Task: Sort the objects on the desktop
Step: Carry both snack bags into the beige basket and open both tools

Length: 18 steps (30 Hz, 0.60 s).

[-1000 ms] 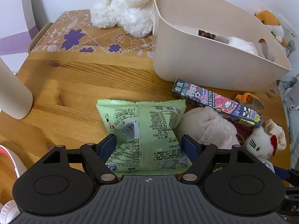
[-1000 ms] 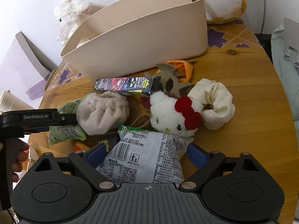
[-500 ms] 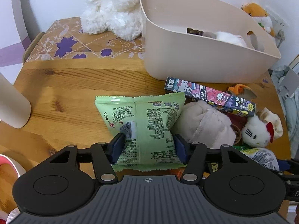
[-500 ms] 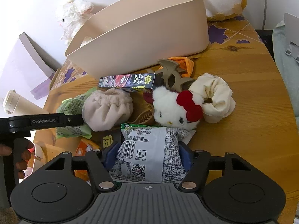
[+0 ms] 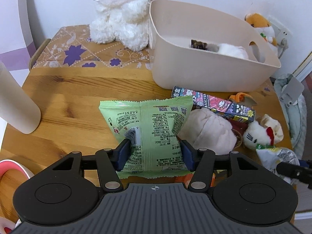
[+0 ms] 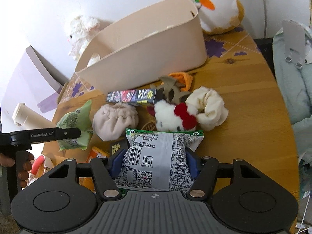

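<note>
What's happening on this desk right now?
A person is sorting a cluttered wooden table with two handheld grippers. The left gripper is clamped on a green snack bag, the right gripper on a grey-white snack bag. Both bags are pinched at the sides. The beige bin stands behind the pile.
</note>
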Each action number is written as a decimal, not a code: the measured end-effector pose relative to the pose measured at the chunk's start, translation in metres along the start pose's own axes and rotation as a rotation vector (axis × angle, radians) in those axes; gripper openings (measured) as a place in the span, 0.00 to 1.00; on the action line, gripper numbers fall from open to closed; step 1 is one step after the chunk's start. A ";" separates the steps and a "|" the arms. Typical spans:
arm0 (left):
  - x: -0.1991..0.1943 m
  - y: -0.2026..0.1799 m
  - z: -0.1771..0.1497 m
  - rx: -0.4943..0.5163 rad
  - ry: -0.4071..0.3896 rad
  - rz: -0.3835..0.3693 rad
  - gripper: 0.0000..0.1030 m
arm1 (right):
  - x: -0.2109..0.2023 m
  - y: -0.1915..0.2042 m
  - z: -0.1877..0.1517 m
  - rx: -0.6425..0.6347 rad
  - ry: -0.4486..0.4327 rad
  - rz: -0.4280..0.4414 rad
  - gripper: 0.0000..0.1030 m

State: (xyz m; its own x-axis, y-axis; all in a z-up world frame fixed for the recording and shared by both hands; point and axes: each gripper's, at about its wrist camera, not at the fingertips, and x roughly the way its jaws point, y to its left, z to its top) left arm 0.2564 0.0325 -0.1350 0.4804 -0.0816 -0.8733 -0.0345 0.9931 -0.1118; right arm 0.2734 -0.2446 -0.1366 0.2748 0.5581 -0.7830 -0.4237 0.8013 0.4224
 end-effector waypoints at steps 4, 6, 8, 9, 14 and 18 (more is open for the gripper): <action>-0.010 0.000 0.002 0.023 -0.025 0.009 0.55 | -0.012 -0.003 0.006 -0.012 -0.035 0.008 0.60; -0.015 0.002 0.004 0.025 -0.038 -0.003 0.55 | -0.018 -0.004 0.009 -0.025 -0.051 0.006 0.60; -0.021 0.003 0.006 0.025 -0.053 -0.007 0.55 | -0.024 -0.005 0.014 -0.036 -0.074 0.002 0.60; -0.024 0.003 0.008 0.029 -0.063 -0.008 0.55 | -0.027 -0.005 0.016 -0.037 -0.086 0.002 0.60; -0.038 -0.004 0.018 0.043 -0.110 -0.028 0.55 | -0.040 -0.005 0.029 -0.034 -0.142 0.011 0.60; -0.050 -0.011 0.030 0.045 -0.156 -0.049 0.55 | -0.051 0.000 0.042 -0.053 -0.190 0.016 0.60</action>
State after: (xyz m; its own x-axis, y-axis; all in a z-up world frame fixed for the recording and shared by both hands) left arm 0.2588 0.0285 -0.0761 0.6106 -0.1195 -0.7829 0.0301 0.9913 -0.1279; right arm 0.2955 -0.2645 -0.0776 0.4235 0.6050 -0.6743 -0.4728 0.7825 0.4052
